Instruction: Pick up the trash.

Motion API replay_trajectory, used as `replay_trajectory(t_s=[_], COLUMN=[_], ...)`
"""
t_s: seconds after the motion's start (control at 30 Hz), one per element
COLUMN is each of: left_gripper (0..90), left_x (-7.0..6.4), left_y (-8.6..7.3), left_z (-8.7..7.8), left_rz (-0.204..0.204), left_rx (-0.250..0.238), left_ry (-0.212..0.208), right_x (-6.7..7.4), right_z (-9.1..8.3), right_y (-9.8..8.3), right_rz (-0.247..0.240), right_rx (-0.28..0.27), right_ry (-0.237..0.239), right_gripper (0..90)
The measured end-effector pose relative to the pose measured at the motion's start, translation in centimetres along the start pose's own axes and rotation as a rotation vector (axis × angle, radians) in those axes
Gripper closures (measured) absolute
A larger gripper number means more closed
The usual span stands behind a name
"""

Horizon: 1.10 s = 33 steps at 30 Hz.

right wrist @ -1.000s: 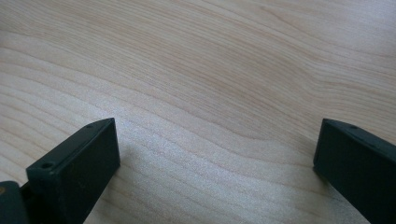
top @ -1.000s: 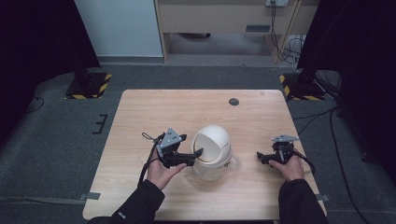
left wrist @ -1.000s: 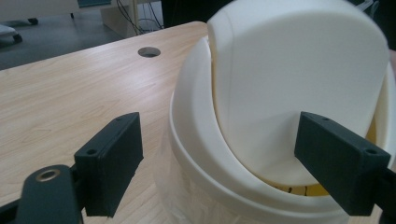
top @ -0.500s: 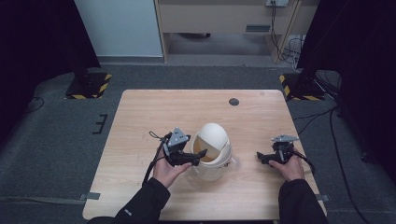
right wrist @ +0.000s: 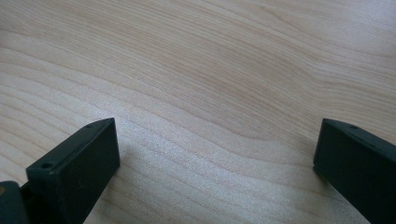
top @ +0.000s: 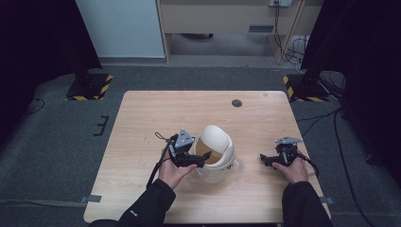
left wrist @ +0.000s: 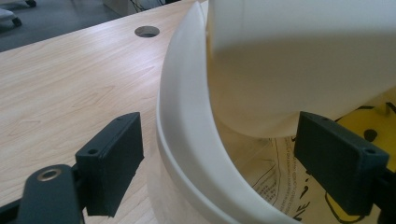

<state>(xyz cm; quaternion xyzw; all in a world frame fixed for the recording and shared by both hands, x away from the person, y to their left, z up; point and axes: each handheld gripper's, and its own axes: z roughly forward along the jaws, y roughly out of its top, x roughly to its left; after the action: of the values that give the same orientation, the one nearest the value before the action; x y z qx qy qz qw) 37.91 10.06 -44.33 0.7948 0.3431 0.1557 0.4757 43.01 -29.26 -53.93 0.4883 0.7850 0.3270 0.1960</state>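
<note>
A small white bin (top: 218, 138) with a domed swing lid stands on the wooden table (top: 179, 113), near the front middle. Its lid (left wrist: 299, 60) is tipped, so a tan opening shows on the left side. My left gripper (top: 204, 155) is open at that opening. In the left gripper view its jaws straddle the bin's white rim (left wrist: 187, 140), one outside and one inside, my left gripper (left wrist: 226, 156) touching nothing firmly. A clear liner with yellow print (left wrist: 285, 172) lies inside. My right gripper (top: 263, 159) rests open on the table right of the bin, with bare wood between the jaws of my right gripper (right wrist: 222, 149).
A dark round cable hole (top: 237, 103) sits in the table's far right part and shows as a cable hole (left wrist: 147, 31) beyond the bin. Black stands with striped bases (top: 90, 87) stand on the floor beyond the table's far corners.
The bin's lid has tipped, exposing the tan opening. My left gripper has moved right and forward to the rim. The right gripper has stayed put.
</note>
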Motion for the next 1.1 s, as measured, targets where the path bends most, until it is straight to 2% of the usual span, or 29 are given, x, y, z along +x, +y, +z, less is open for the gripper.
replay_trajectory(t_s=[0.13, 0.33, 0.47, 0.63, 0.7, 0.73, 0.87, 0.9, 0.93, 1.1], left_gripper=[16.0, 16.0, 16.2, 17.3, 18.3, 18.9, 19.7, 20.3, 21.6, 23.9], left_x=[0.1, 0.7, 2.0, 4.4, 5.4, 6.2, 7.0, 7.2, 7.7, 8.4], left_y=[0.1, 0.2, -0.2, -1.9, -2.8, -3.5, -4.4, -4.7, -5.2, -6.3], left_z=[-0.7, -3.4, -5.9, -7.6, -7.7, -7.5, -6.8, -6.5, -6.0, -4.9], left_rz=[-0.001, 0.002, -0.012, -0.051, -0.062, -0.069, -0.076, -0.071, -0.049, -0.040], left_rx=[-0.016, -0.060, -0.098, -0.092, -0.073, -0.048, -0.017, -0.008, 0.017, 0.064], left_ry=[-0.005, 0.009, 0.046, 0.116, 0.144, 0.168, 0.185, 0.187, 0.197, 0.192], right_x=[0.0, 0.0, 0.0, 0.0, 0.0, 0.0, 0.0, 0.0, 0.0, 0.0], right_z=[0.0, 0.0, 0.0, 0.0, 0.0, 0.0, 0.0, 0.0, 0.0, 0.0], right_y=[0.0, 0.0, 0.0, 0.0, 0.0, 0.0, 0.0, 0.0, 0.0, 0.0], right_rz=[-0.001, -0.001, 0.000, -0.002, 0.001, -0.002, 0.000, 0.000, -0.001, -0.004], right_rx=[-0.001, -0.001, 0.000, -0.001, 0.000, -0.001, -0.001, -0.001, -0.001, -0.001], right_ry=[0.000, 0.001, 0.000, 0.001, 0.001, 0.001, 0.002, 0.002, 0.003, 0.005], right_gripper=[0.6, 0.6, 0.6, 0.6, 0.7, 0.6, 0.6, 0.6, 0.7, 0.6])
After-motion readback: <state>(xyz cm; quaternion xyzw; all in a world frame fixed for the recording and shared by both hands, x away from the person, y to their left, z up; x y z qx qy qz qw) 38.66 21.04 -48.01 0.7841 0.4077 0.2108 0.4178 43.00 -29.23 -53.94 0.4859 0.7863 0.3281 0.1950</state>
